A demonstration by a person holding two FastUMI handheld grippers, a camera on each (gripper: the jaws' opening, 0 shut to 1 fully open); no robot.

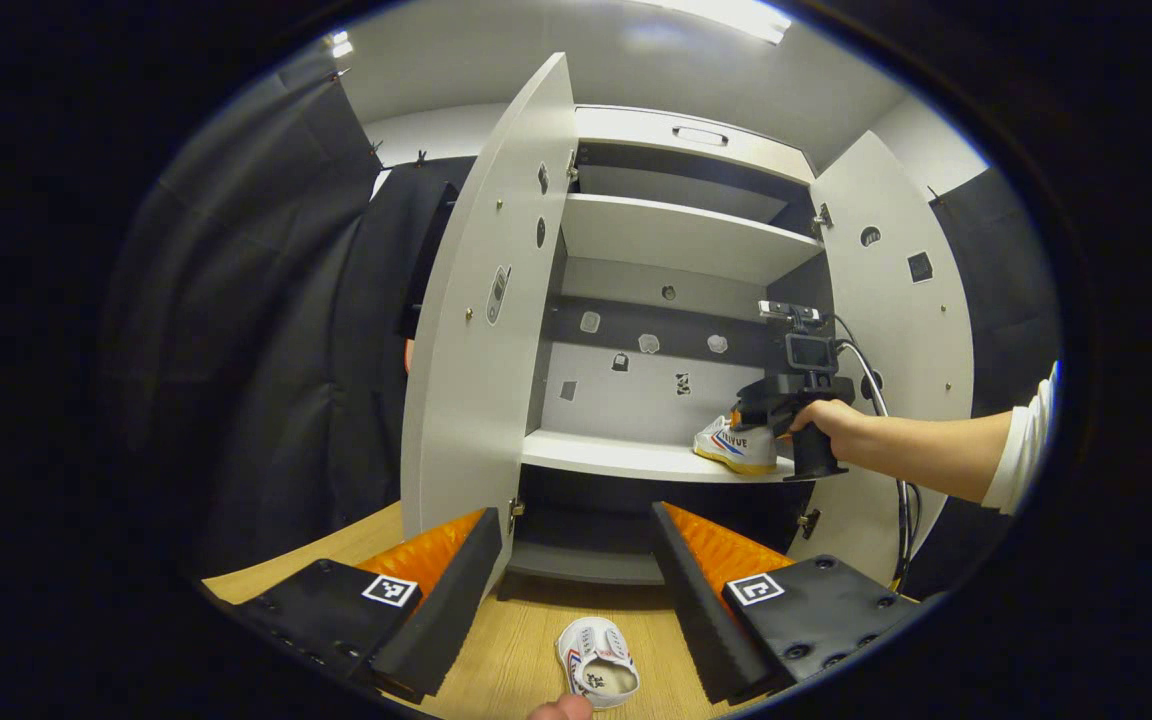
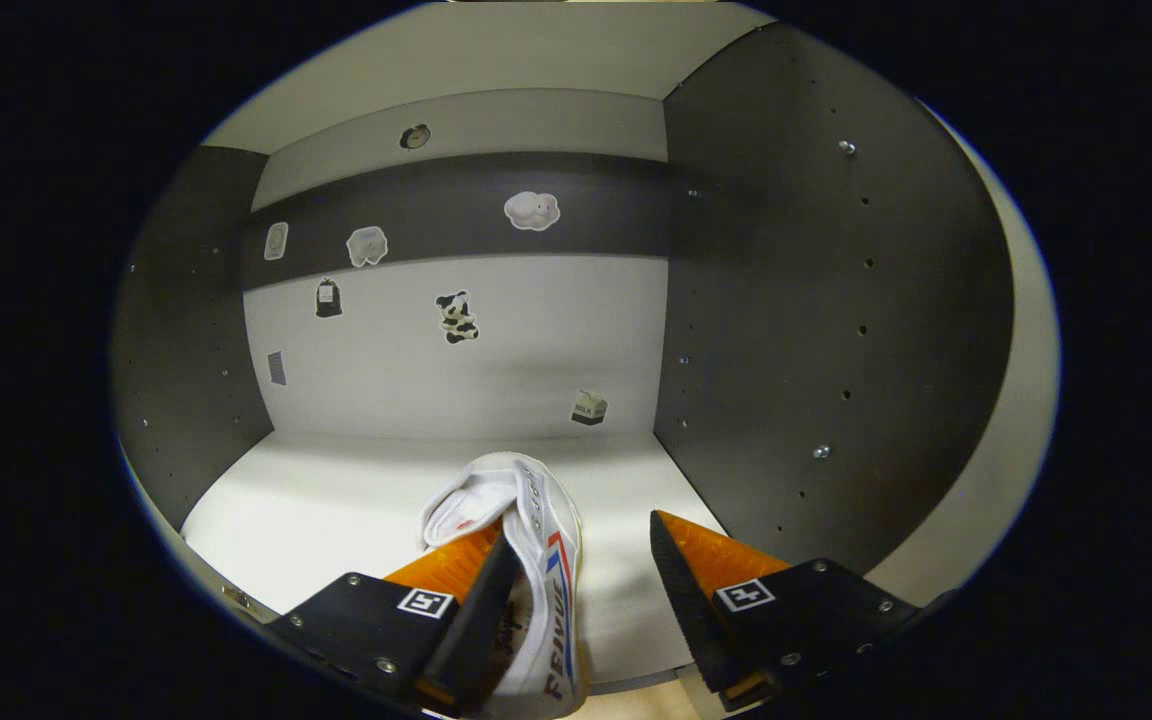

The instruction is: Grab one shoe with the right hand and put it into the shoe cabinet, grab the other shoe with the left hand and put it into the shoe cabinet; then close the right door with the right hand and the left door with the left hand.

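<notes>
In the left gripper view the shoe cabinet stands with its left door (image 1: 481, 330) and right door (image 1: 896, 330) swung wide. A hand holds my right gripper (image 1: 751, 412) at the middle shelf (image 1: 616, 457), over a white shoe (image 1: 736, 446) lying there. In the right gripper view that shoe (image 2: 536, 490) rests on the shelf (image 2: 336, 500); my right gripper (image 2: 581, 530) is open, one finger inside the shoe's mouth, the other apart from its side. A second white shoe (image 1: 596, 672) lies on the wooden floor between the open fingers of my left gripper (image 1: 574, 515).
The cabinet's dark right wall (image 2: 816, 330) is close beside the right gripper. Stickers dot the back panel (image 2: 456, 317). An upper shelf (image 1: 676, 235) and a lower bay (image 1: 586, 560) are visible. A cable (image 1: 898, 500) hangs by the right door. A fingertip (image 1: 561, 708) shows beside the floor shoe.
</notes>
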